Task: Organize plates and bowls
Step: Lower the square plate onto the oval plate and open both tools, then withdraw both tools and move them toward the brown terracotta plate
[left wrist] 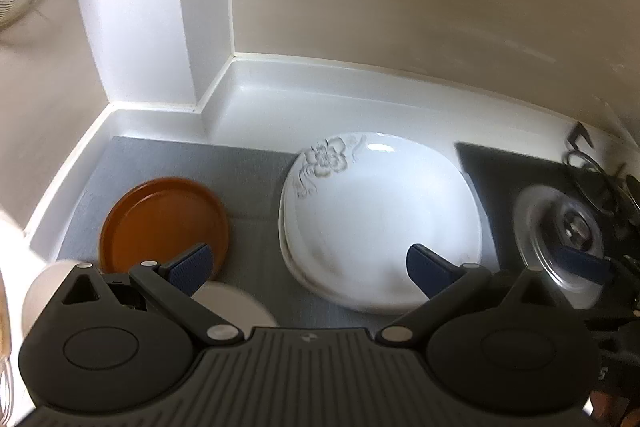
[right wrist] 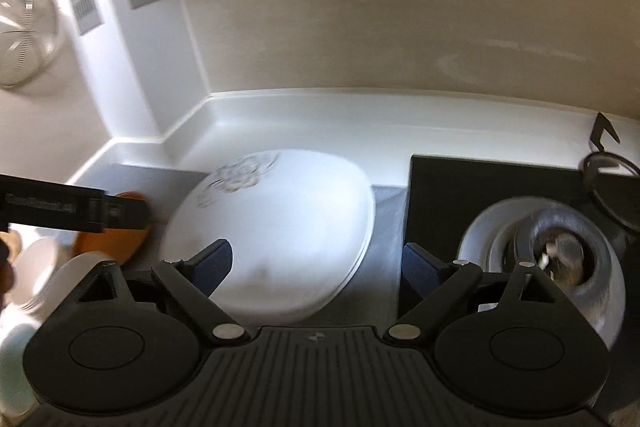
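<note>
A stack of white square plates with a flower print [left wrist: 376,219] lies on a grey mat [left wrist: 256,179]; it also shows in the right wrist view [right wrist: 280,227]. An orange round plate [left wrist: 160,227] lies to its left, partly hidden in the right wrist view [right wrist: 116,239]. White bowls [left wrist: 236,303] sit at the front left, seen stacked in the right wrist view [right wrist: 44,267]. My left gripper [left wrist: 308,267] is open and empty, hovering between the orange plate and the white stack. My right gripper [right wrist: 316,263] is open and empty over the stack's right edge.
A black hob [right wrist: 480,187] with a steel burner [right wrist: 552,259] lies to the right of the mat. A wire strainer [right wrist: 24,35] hangs on the left wall. The white counter [left wrist: 320,107] meets the walls at the back. The left gripper's body [right wrist: 60,207] crosses the left side.
</note>
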`<state>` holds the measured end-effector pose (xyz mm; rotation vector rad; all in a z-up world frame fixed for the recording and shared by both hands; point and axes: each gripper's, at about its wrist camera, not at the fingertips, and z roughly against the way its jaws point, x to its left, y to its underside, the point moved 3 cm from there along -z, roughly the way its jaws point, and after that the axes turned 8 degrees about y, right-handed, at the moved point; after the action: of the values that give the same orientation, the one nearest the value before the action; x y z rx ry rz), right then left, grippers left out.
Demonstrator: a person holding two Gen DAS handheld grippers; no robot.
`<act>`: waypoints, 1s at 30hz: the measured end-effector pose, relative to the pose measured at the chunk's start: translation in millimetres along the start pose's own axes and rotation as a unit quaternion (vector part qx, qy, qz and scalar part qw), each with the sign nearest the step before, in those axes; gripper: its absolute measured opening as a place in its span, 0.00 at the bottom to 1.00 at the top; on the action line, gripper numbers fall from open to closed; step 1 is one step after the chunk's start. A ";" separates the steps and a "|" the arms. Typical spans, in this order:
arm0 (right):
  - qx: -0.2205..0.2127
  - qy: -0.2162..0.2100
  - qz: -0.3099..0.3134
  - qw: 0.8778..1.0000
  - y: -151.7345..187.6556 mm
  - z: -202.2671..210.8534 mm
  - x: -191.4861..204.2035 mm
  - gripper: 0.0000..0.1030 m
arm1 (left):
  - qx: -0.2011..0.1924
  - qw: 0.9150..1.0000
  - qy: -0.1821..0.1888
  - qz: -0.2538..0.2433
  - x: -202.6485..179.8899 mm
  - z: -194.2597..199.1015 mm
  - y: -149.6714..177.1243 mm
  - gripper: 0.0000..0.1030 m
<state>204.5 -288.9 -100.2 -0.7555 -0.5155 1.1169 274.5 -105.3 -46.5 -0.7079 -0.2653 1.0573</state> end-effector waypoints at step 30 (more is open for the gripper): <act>-0.086 0.041 0.019 0.995 76.1 190.3 103.1 0.93 | -0.084 0.996 0.022 -0.031 31.0 163.6 106.5 1.00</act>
<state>61.5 -121.9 -34.4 -0.9611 -0.5353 1.0803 129.4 19.2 3.8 -0.8679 -0.3389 0.9663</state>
